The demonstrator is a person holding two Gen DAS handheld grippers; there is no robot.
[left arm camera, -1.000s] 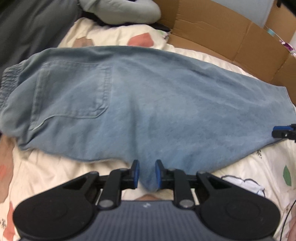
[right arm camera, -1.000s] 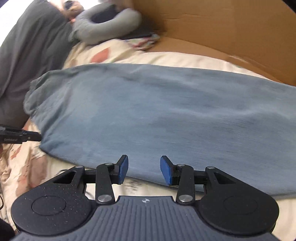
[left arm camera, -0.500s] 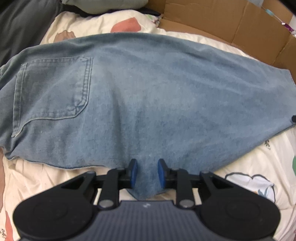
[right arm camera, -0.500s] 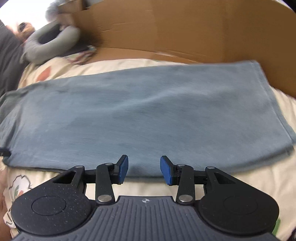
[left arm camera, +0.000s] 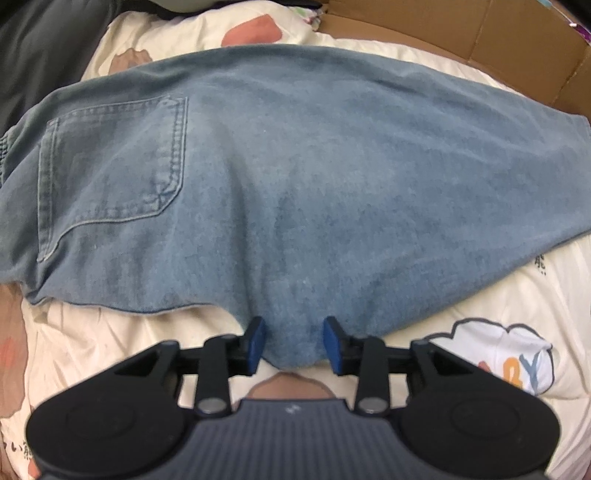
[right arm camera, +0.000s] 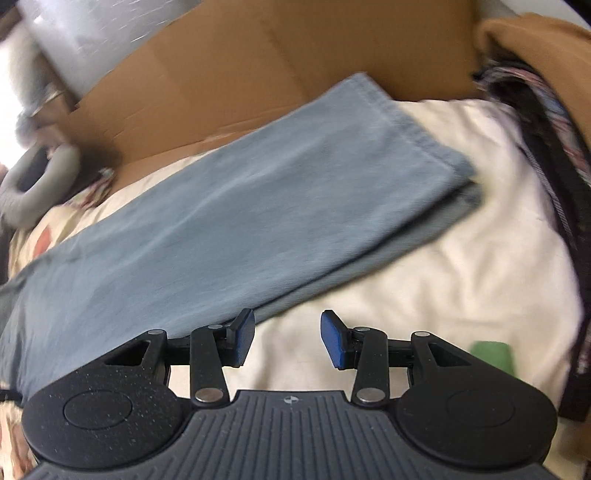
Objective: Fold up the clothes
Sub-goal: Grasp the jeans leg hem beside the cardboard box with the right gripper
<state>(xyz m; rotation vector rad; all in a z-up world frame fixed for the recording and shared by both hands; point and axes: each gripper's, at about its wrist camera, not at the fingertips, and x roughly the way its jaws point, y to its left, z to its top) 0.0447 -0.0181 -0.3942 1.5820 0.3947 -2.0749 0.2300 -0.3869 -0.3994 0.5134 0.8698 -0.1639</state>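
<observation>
A pair of light blue jeans (left arm camera: 295,177) lies folded lengthwise across the cream bedsheet (left arm camera: 509,302), back pocket (left arm camera: 114,173) at the left. My left gripper (left arm camera: 294,345) is open, its blue pads either side of the crotch point of the jeans, which lies loose between them. In the right wrist view the jeans' legs (right arm camera: 229,206) run to the hem at the upper right, one leg stacked on the other. My right gripper (right arm camera: 287,339) is open and empty over the sheet (right arm camera: 461,258), just right of the legs' near edge.
A cardboard wall (left arm camera: 461,33) stands along the far side of the bed, also in the right wrist view (right arm camera: 258,70). A grey garment (right arm camera: 40,177) lies at the far left. A dark patterned strap and brown cloth (right arm camera: 546,122) hang at the right.
My left gripper has opened and let go of the crotch of the jeans. My right gripper has swung right along the legs toward the hem, staying open.
</observation>
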